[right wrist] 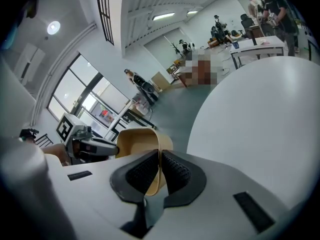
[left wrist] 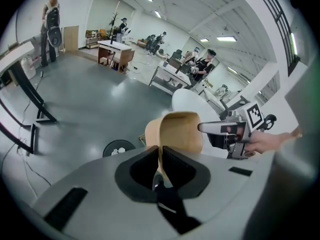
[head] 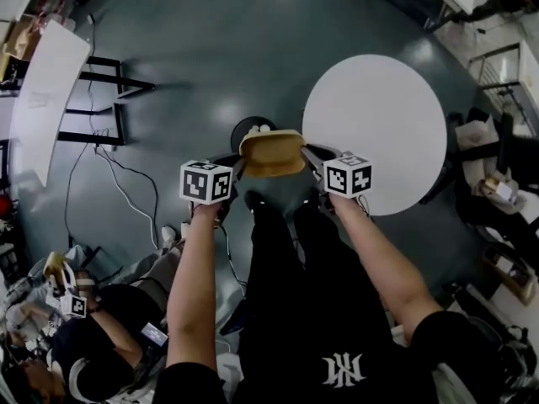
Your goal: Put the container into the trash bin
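A tan, shallow container [head: 271,153] hangs in the air between my two grippers, over the grey floor. My left gripper [head: 237,165] is shut on its left rim; in the left gripper view the thin tan wall [left wrist: 161,154] runs between the dark pads. My right gripper [head: 308,156] is shut on the opposite rim, and the right gripper view shows the tan container [right wrist: 140,143] pinched edge-on. A round black trash bin [head: 251,130] with white scraps inside stands on the floor just beyond the container; the same trash bin [left wrist: 119,148] shows in the left gripper view.
A round white table [head: 376,133] stands at the right, close to my right gripper. A white board on a black frame [head: 47,91] is at the far left with cables trailing on the floor. A person sits at lower left [head: 76,343]. Chairs and clutter line the right edge.
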A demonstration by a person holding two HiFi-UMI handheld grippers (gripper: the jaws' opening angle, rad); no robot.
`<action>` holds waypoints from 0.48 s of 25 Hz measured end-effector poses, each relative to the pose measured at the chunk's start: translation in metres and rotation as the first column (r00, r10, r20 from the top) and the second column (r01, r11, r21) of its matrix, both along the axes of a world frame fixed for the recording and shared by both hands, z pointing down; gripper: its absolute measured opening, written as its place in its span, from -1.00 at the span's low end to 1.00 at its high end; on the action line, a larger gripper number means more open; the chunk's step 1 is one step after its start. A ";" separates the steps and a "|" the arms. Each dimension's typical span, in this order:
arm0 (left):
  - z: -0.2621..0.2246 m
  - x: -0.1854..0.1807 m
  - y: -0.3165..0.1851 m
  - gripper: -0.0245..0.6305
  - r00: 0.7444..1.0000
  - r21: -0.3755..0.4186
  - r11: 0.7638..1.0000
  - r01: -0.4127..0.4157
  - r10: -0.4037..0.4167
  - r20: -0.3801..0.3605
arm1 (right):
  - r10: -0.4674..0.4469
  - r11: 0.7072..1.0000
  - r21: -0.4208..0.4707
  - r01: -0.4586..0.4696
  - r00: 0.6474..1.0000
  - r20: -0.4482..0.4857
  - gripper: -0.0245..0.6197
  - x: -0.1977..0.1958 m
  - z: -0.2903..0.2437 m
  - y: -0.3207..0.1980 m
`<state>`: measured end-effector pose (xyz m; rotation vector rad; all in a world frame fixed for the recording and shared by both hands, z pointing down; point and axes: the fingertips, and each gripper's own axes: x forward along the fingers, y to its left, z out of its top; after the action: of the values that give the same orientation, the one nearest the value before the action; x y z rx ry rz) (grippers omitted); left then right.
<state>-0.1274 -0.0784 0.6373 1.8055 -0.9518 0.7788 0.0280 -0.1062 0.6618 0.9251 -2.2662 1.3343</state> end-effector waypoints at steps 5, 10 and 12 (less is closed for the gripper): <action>0.020 -0.043 0.005 -0.84 0.999 -0.008 0.999 0.040 -0.040 -0.024 | 0.000 1.000 -0.003 0.000 1.000 -0.016 -0.77 -0.042 0.014 -0.002; 0.051 -0.074 0.014 -0.84 0.998 -0.036 0.998 0.051 -0.052 -0.031 | 0.006 1.000 -0.011 -0.006 1.000 -0.022 -0.77 -0.075 0.035 0.004; 0.066 -0.083 0.018 -0.84 0.998 -0.048 0.997 0.055 -0.057 -0.037 | 0.007 1.000 -0.014 -0.008 0.999 -0.033 -0.77 -0.084 0.046 0.007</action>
<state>-0.2108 -0.0608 0.7034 1.7398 -0.9475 0.7241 -0.0560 -0.0988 0.7082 0.9449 -2.2282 1.3265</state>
